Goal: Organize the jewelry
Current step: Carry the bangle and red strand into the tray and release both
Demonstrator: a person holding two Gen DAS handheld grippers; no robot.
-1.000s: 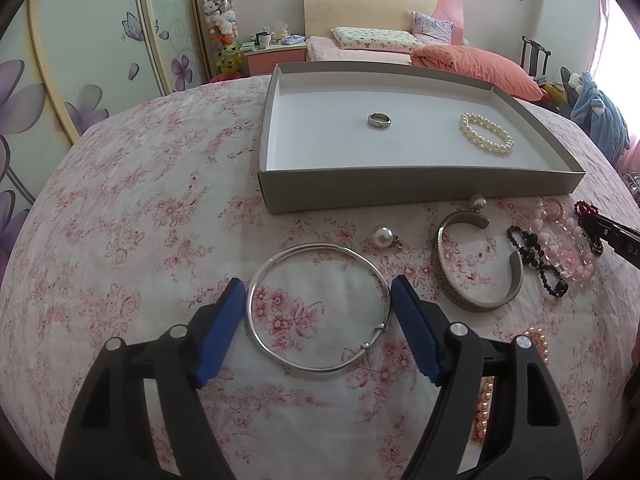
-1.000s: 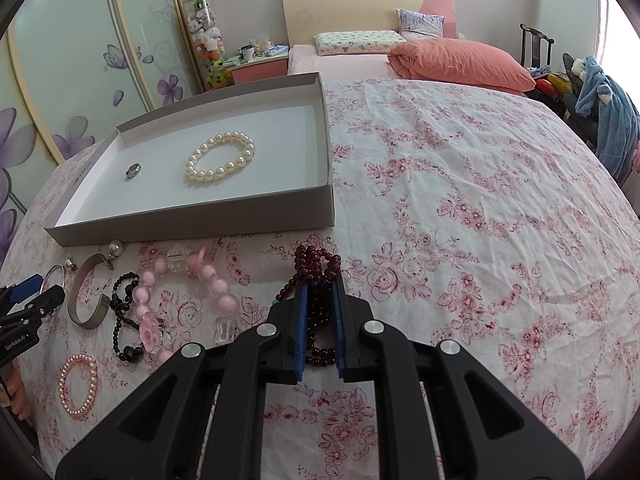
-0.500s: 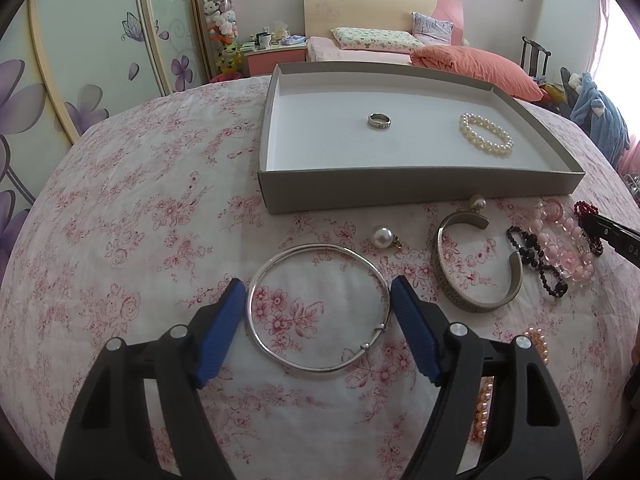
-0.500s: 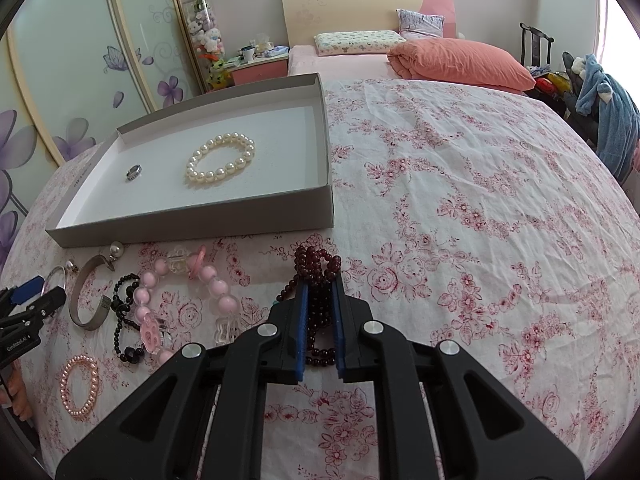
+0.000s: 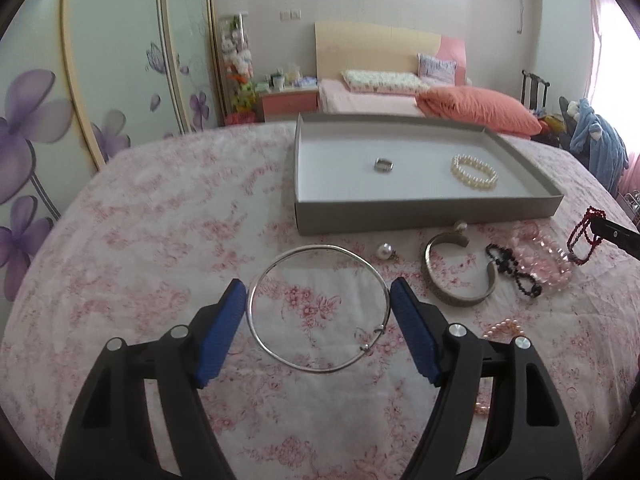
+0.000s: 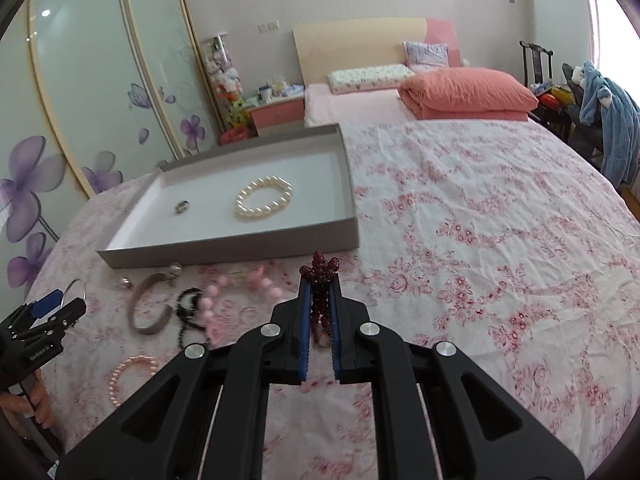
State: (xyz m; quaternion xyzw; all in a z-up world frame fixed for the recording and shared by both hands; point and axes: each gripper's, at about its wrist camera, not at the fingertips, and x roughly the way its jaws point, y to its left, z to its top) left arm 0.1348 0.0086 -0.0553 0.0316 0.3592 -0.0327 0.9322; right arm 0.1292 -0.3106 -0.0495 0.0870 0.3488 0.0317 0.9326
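A: On the left, what does the left gripper (image 5: 318, 308) do?

B: Its blue pads stand wide, one on each side of the thin silver bangle (image 5: 318, 308). They seem to press the ring from both sides, and I judge it is held.

A: And to the right of it?

B: On the flowered bedspread (image 5: 160, 240) lie one pearl earring (image 5: 385, 251), a broad metal cuff (image 5: 460, 272), a black bead string (image 5: 512, 270), a pink bead bracelet (image 5: 544, 256), and near the bottom a small pink pearl bracelet (image 5: 502, 326). A second pearl (image 5: 460, 226) lies just beside the cuff's end, close to the tray wall.

A: The tray?

B: The grey tray (image 5: 400, 214) already has a small ring (image 5: 384, 165) and a white pearl bracelet (image 5: 475, 172) inside.

A: And the far right?

B: The right gripper (image 6: 320, 312) has its fingers narrow, closed on a dark red bead bracelet (image 6: 320, 280), which hangs clear of the bedspread, in front of the tray's near wall.

A: So how far is the work?

B: I think it is early. Two pieces are in, two are in the grippers, and six wait outside.
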